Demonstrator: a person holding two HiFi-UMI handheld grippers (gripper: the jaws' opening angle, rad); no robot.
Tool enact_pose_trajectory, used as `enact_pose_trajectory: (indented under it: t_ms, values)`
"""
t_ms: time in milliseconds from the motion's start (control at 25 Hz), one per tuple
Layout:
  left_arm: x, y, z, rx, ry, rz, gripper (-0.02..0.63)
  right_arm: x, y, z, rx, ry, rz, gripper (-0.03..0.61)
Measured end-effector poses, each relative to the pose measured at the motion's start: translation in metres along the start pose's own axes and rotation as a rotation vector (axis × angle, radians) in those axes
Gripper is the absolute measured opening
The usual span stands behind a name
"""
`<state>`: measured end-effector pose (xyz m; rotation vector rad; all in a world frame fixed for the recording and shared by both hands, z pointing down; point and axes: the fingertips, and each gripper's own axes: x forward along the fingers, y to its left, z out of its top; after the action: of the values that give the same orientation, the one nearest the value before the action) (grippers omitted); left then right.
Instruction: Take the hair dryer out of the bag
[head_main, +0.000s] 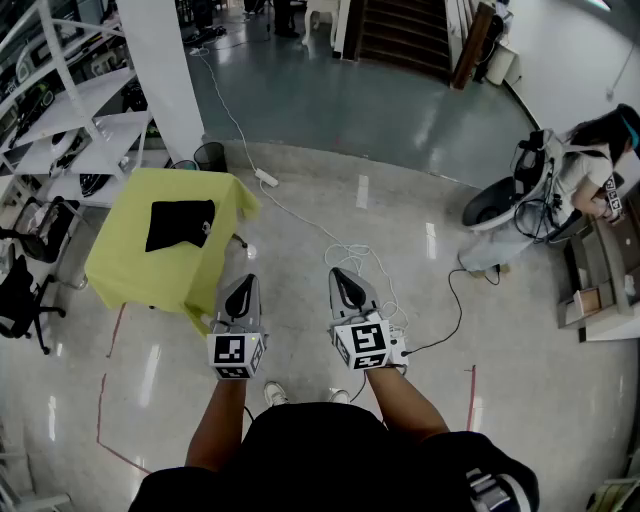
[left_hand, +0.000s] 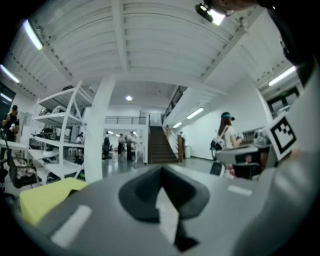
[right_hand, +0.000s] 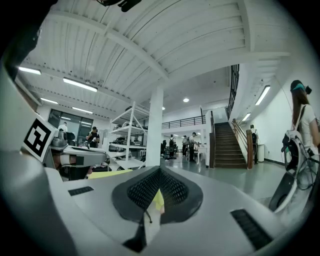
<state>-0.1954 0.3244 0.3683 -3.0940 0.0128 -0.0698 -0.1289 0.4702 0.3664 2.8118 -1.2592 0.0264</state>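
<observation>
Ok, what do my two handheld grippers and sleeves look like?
Left gripper and right gripper are light grey wedge-shaped shells with black jaw pads, each bearing a white cube with black square markers. You wear a black top, forearms bare.

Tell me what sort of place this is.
Probably an open lab or workshop hall: white storage racks along the left, a wide staircase at the back, and a power strip lying on the polished floor.

Open lab hall: white shelving racks (head_main: 70, 105), polished concrete floor (head_main: 520, 335), staircase (head_main: 400, 30), trailing cables (head_main: 345, 252).
</observation>
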Motion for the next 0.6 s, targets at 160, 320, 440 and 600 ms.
enact_pose_trajectory:
  t_ms: [160,320,440,600]
  values:
    - [0.000,0.000,-0.005,0.007,0.009,0.005,0.006,0.003,-0.002,0.000,0.000,-0.004,-0.003,-0.004]
    - [-0.004,0.000,-0.007,0.012,0.014,0.009,0.006,0.002,0.000,-0.001,0.005,-0.005,0.002,-0.004]
    - [-0.007,0.004,-0.009,0.016,0.014,0.007,0.006,0.004,0.007,-0.003,0.025,-0.015,0.015,-0.003]
    - [-0.009,0.008,-0.007,0.025,-0.005,-0.004,0.006,0.009,0.014,-0.004,0.024,-0.016,0.021,-0.003]
